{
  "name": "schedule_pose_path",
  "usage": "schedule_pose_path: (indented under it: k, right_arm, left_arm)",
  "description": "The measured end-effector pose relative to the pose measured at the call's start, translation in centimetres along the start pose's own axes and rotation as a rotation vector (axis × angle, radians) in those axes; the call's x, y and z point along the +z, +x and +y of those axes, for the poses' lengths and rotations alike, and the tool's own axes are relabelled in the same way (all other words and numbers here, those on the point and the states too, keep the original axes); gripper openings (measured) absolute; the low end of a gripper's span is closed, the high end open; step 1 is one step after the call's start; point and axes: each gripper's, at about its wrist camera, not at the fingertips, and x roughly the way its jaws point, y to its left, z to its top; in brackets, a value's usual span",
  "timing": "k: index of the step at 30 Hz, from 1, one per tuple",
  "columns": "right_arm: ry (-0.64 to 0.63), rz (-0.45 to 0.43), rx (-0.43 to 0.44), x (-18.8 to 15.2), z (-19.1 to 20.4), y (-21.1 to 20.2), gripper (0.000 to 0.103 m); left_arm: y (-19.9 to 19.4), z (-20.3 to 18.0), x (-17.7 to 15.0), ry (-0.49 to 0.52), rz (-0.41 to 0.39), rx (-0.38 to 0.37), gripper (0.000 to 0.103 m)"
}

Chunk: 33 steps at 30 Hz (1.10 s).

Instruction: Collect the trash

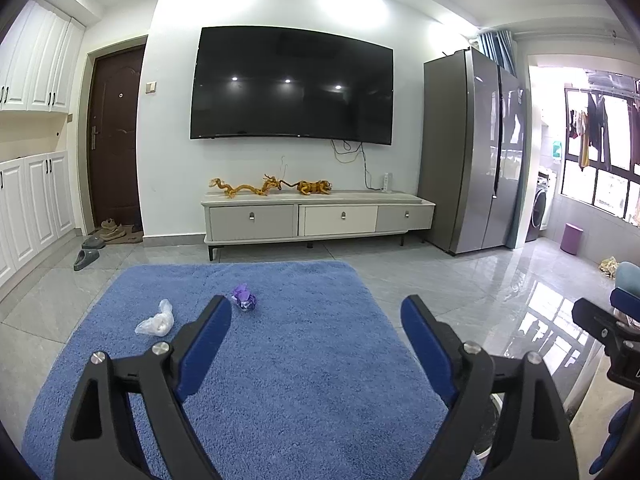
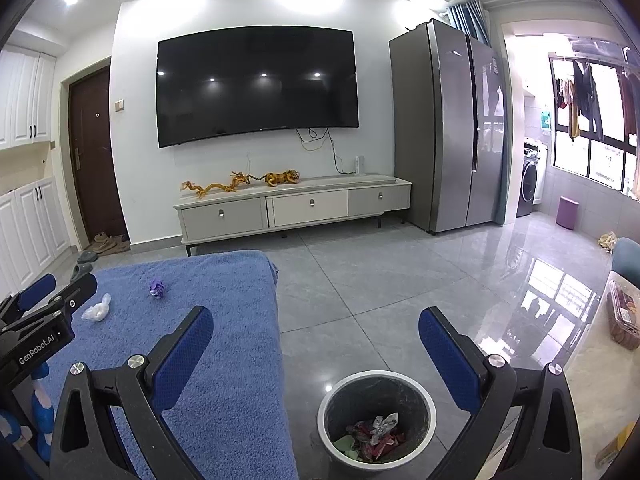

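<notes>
Left wrist view: the left gripper (image 1: 316, 314) is held over a blue towel (image 1: 280, 360) that covers the worktop, its jaws spread wide apart with nothing between them. Two pieces of trash are seen lying on the towel beyond the left finger — a crumpled clear plastic wrapper (image 1: 155, 320) and, a little farther off and to its right, a purple wrapper (image 1: 245, 298). Neither is touched by the gripper. At the right edge of this view part of the right gripper (image 1: 604, 320) is caught.

From the right wrist view the right gripper (image 2: 316, 332) is shown with its jaws likewise wide apart and empty, held past the right edge of the towel above a grey tiled floor (image 2: 400, 272). Directly below, between the fingers, a dark trash bin (image 2: 376, 416) with a white rim is seen, with scraps of red, green and silvery trash already inside. A plastic box (image 2: 624, 316) of reddish food rests on a pale surface at the right.

Behind, a large black television (image 1: 292, 84) is mounted on the white wall above a low cabinet (image 1: 316, 216), beside a grey refrigerator (image 1: 472, 148).
</notes>
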Motion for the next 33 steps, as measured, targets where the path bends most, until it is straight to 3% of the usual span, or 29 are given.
schedule_pose_path:
  k: [33]
  right_arm:
    - [-0.012,0.025,0.001,-0.11,0.42,0.69,0.103]
  left_arm:
    - [-0.10,-0.15,-0.27,0.003,-0.001,0.002,0.089]
